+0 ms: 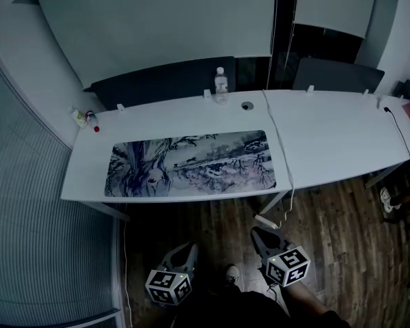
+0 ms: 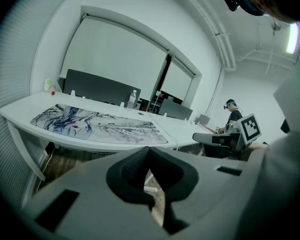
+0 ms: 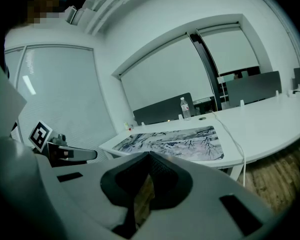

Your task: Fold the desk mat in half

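**Head view, items numbered from left to right.**

1. At the far left corner of the white desk [image 1: 191,115] I see 2 small bottles [image 1: 80,117]. Their print is too small to read.
2. The desk mat [image 1: 190,164] lies flat and unfolded on this desk, with its long side along the near edge. Its blue-grey ink-style print of branches faces up, and I can make out no legible writing on it.
3. Behind the mat, at the desk's far edge, stands a clear water bottle [image 1: 221,85] whose label is illegible. A round cable hole [image 1: 247,105] sits just beside it.
4. A white cable [image 1: 281,149] runs along the seam with the second desk [image 1: 335,135] and hangs over the near edge.
5. Low in the view, above the wood floor [image 1: 348,251], are the left gripper [image 1: 185,251] and the right gripper [image 1: 260,235], both well apart from the mat.

In each gripper's own view I find the 2 jaws pressed together with nothing between them. Each marker cube shows black-and-white square patterns.
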Demonstrator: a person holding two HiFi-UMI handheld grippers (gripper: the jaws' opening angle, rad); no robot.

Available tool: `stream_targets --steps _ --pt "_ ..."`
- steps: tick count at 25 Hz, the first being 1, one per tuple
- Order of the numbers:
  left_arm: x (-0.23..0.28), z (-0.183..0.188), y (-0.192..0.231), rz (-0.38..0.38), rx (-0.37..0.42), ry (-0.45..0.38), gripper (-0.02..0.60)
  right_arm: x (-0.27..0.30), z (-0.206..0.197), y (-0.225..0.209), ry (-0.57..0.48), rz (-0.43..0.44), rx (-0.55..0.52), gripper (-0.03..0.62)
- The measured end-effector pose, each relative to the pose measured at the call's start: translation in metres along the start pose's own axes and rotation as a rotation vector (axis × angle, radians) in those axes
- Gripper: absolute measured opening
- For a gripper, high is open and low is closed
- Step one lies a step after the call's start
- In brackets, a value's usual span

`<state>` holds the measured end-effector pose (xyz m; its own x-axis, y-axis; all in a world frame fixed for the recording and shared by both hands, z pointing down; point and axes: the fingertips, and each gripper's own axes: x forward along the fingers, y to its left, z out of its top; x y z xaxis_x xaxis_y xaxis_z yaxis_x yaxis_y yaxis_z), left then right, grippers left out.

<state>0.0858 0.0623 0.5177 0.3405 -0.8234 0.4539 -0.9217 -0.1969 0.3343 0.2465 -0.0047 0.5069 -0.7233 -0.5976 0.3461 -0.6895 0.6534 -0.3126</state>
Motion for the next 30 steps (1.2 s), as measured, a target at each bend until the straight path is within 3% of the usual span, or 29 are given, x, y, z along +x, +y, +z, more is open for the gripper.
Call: stream_targets --steps 19,30 --pt "0.006 0.020 0.006 -0.007 0.037 0.013 0.006 0.016 0.006 -0.006 -0.014 -0.007 0.060 0.023" --pt "0.025 0.050 0.051 -0.138 0.091 0.049 0.006 0.050 0.020 0.006 -0.058 -0.149 0.108 0.023"
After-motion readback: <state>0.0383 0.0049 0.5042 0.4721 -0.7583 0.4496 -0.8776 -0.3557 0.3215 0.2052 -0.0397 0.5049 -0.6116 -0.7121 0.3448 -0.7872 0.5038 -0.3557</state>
